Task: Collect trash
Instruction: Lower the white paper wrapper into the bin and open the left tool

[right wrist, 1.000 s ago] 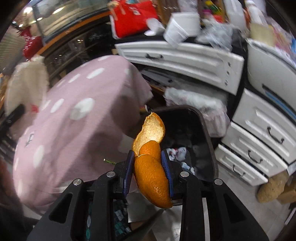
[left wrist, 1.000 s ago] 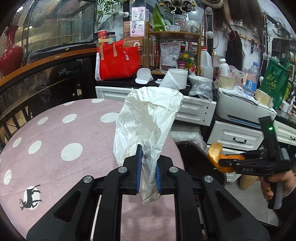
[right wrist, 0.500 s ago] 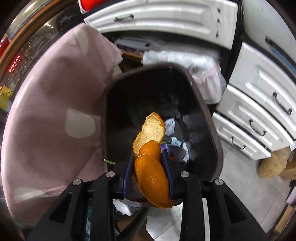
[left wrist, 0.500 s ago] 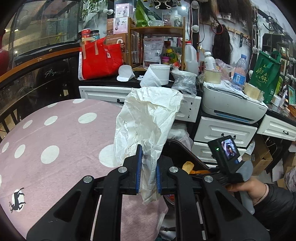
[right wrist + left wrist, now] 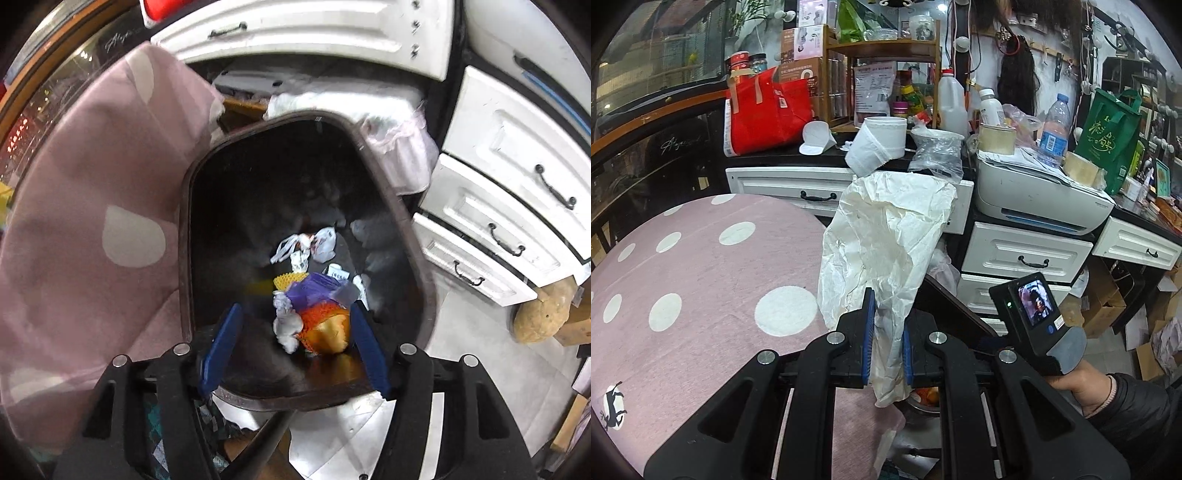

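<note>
Orange peel (image 5: 327, 328) lies inside the black trash bin (image 5: 391, 206), down among the other scraps there: white crumpled bits and a purple wrapper (image 5: 314, 288) just behind it. Your right gripper (image 5: 293, 345) hangs above the bin's near rim, pointing steeply down into it. Its jaws have just been opening and now stand apart, the blue pads (image 5: 221, 347) on either side of the peel as the right wrist camera sees it, but not pressing on it; the peel looks blurred and sits lower in the bin than the pads.

Your left gripper (image 5: 886, 343) is clamped on a crumpled white paper (image 5: 886, 236), which stands up from between its blue pads and fans out wide above them, with a short tail hanging below. You hold it over the edge of the pink polka-dot tablecloth (image 5: 701, 277), on the side nearest the bin. From the left wrist camera, only a dark strip of the bin's rim shows behind the paper, and a little orange shows below the gripper.

Beyond the bin stand the white drawers (image 5: 517, 192), and a pale plastic bag (image 5: 399, 147) slumps against the bin's far side. Your right hand (image 5: 1075, 384), in a dark sleeve, grips the handle beside the bin, the small screen (image 5: 1036, 301) on the device lit.
</note>
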Motion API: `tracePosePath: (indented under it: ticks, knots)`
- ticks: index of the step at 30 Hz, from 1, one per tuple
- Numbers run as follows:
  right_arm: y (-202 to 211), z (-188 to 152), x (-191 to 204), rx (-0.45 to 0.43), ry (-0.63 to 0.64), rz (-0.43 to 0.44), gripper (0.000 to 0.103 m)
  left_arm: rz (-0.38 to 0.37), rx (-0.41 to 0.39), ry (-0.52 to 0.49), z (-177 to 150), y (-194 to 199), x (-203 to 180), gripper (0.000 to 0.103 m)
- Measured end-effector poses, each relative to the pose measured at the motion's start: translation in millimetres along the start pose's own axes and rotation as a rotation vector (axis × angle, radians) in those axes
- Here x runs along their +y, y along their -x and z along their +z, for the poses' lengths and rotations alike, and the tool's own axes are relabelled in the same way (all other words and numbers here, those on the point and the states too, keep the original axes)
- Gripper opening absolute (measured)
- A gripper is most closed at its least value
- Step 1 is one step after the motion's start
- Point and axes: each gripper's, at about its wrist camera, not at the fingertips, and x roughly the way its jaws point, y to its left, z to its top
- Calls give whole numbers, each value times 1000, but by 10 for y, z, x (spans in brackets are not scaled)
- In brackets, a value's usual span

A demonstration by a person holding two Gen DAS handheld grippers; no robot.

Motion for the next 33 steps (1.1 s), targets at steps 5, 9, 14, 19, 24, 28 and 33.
tracePosePath:
  ticks: [5,9,14,19,24,28,33]
  knots:
    - [363,-1,-128,-89,-29,-21,64,-54,33,-9,6,-117,-87,13]
    - [660,-25,-290,-157,-69,-39,65,-119,89,-6,-11,-316,-186,13]
    - [927,-27,-520,-225,-148,-50,65,-175,187,-21,-88,-648,-341,13]
    - [1076,-63,-625,-269,-180,-68,66,-187,274,-32,-181,-977,-453,13]
    - [1179,-70,-691,-299,-195,-74,66,-183,334,-44,-267,-1245,-550,13]
    - [1233,-69,-730,-310,-206,-60,67,-185,394,-45,-344,-1439,-598,13]
    - [1284,-79,-764,-324,-229,-53,72,-149,478,-90,-447,-1629,-631,65]
